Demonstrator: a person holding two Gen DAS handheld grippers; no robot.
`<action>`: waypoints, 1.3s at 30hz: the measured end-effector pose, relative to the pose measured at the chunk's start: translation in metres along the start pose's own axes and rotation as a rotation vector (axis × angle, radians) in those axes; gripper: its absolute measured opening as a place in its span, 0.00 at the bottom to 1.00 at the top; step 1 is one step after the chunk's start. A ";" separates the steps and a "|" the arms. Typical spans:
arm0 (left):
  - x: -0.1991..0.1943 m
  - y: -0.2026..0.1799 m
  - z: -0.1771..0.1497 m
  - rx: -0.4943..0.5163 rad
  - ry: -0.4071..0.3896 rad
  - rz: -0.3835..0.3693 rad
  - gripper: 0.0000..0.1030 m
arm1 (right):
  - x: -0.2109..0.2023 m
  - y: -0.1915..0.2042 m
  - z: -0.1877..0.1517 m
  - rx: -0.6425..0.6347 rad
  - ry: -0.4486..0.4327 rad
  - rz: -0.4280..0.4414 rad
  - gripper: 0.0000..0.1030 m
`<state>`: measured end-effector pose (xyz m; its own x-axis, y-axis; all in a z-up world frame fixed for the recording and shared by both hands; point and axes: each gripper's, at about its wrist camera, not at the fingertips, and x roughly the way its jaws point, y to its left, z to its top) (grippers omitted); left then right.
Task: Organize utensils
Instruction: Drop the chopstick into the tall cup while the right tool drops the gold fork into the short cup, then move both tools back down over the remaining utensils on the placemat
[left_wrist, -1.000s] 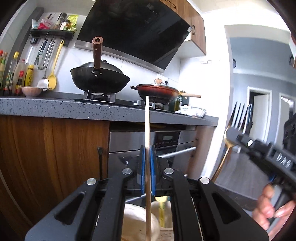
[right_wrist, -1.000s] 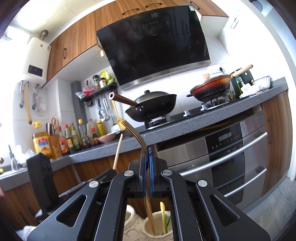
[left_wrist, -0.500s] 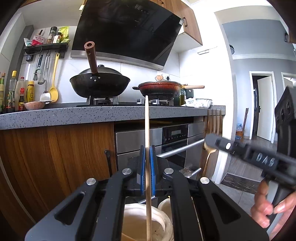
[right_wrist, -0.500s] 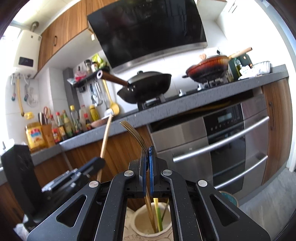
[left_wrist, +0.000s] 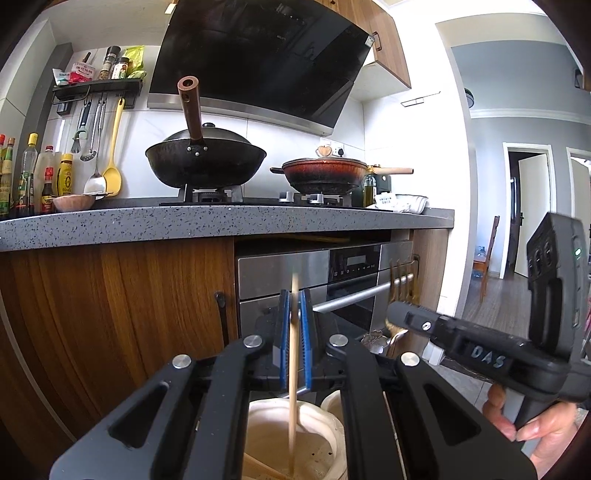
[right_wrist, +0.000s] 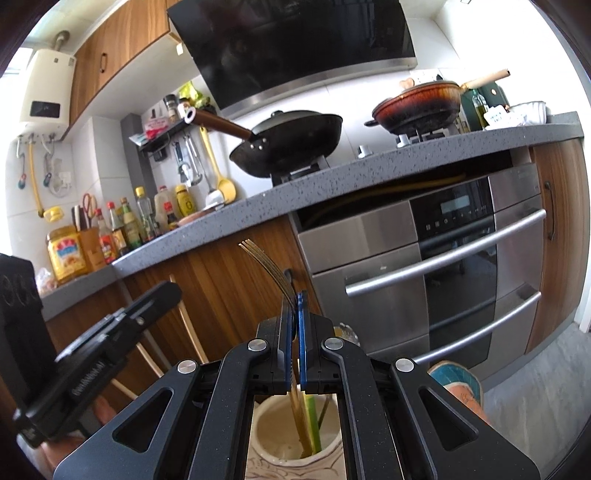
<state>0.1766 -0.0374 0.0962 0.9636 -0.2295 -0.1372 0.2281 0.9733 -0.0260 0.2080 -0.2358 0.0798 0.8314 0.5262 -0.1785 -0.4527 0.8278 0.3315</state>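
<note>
In the left wrist view my left gripper (left_wrist: 294, 306) has its jaws slightly apart around a wooden chopstick (left_wrist: 293, 387) that stands blurred in the cream ceramic holder (left_wrist: 325, 428) below. In the right wrist view my right gripper (right_wrist: 294, 306) is shut on a gold fork (right_wrist: 273, 269), tines up, its handle down inside a second cream holder (right_wrist: 266, 428) beside a green-handled utensil (right_wrist: 312, 421). The right gripper also shows in the left wrist view (left_wrist: 399, 314) with the fork tines (left_wrist: 402, 280). The left gripper shows in the right wrist view (right_wrist: 159, 295) with chopsticks (right_wrist: 188, 325).
A grey speckled counter (left_wrist: 221, 221) runs ahead with a black wok (left_wrist: 205, 166) and a red pan (left_wrist: 325, 173) on the hob. A steel oven (right_wrist: 443, 266) sits below it. Sauce bottles (right_wrist: 122, 221) stand at the left. A doorway (left_wrist: 524, 214) opens at right.
Both grippers have dropped lower toward the holders. The chopstick has slid down through the left jaws, which have parted a little. The fork handle went deeper into its holder.
</note>
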 end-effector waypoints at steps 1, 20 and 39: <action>0.000 0.000 0.001 0.001 0.000 0.002 0.07 | 0.002 -0.001 -0.002 0.001 0.008 -0.003 0.04; -0.013 0.006 0.005 -0.015 0.028 0.012 0.33 | 0.011 -0.023 -0.010 0.069 0.052 -0.042 0.34; -0.098 0.019 -0.012 -0.044 0.074 0.091 0.58 | -0.061 -0.008 -0.032 0.073 0.047 -0.042 0.79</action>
<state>0.0850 0.0031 0.0967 0.9666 -0.1411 -0.2140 0.1327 0.9897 -0.0532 0.1506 -0.2679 0.0588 0.8325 0.5014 -0.2359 -0.3917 0.8336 0.3894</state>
